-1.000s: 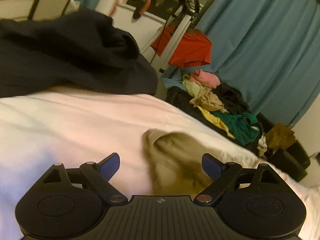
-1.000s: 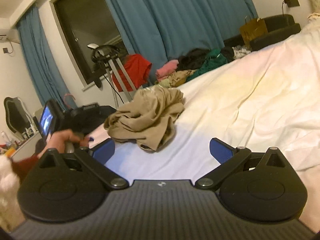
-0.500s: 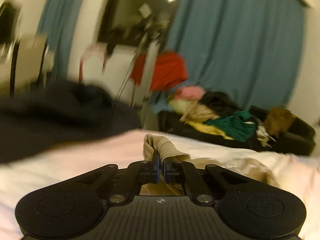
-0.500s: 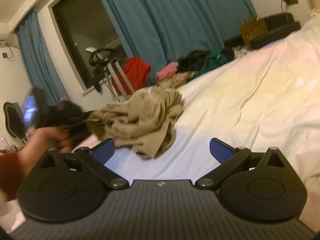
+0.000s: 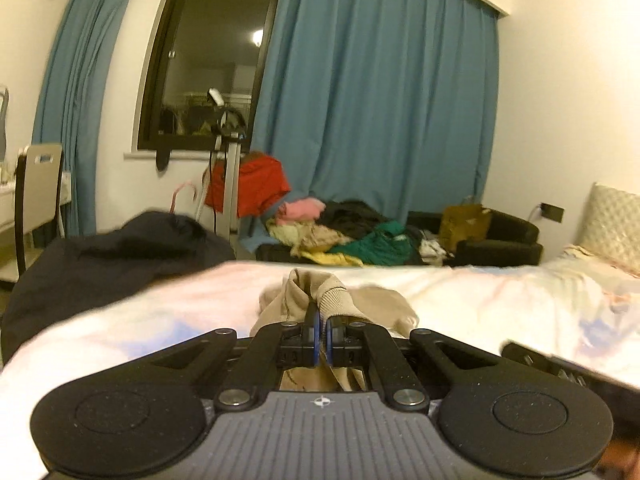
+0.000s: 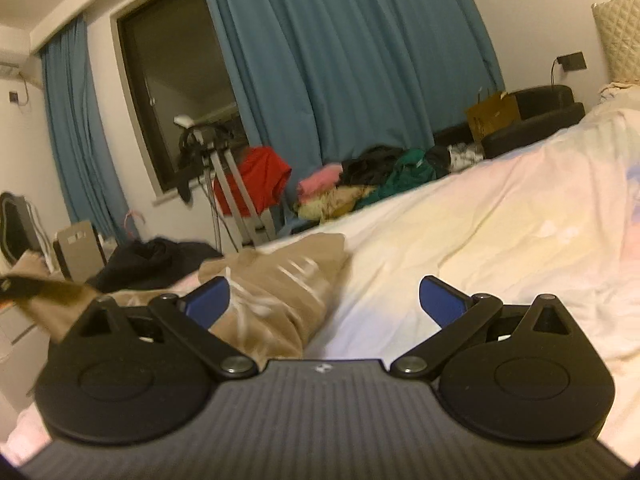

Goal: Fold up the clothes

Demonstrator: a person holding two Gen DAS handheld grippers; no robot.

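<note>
A tan garment (image 5: 344,300) lies bunched on the pale bed sheet (image 5: 500,296). My left gripper (image 5: 320,330) is shut on its ribbed cuff, which sticks up just past the blue pads. In the right wrist view the same tan garment (image 6: 276,288) is stretched and blurred across the sheet toward the left edge, where a dark blurred shape (image 6: 24,288) that I cannot make out sits over its far end. My right gripper (image 6: 324,300) hangs open above the sheet, its left finger over the garment, with nothing between its fingers.
A black garment (image 5: 112,256) is heaped on the bed's left side. Beyond the bed a dark sofa (image 5: 500,236) carries a pile of mixed clothes (image 5: 352,232). A stand with a red garment (image 5: 248,184), a chair (image 5: 38,196) and blue curtains (image 5: 380,92) stand behind.
My left gripper shut on the tan garment's cuff and swept it left and upward, dragging the bunched garment out long across the sheet. My right gripper stayed open and rose slightly.
</note>
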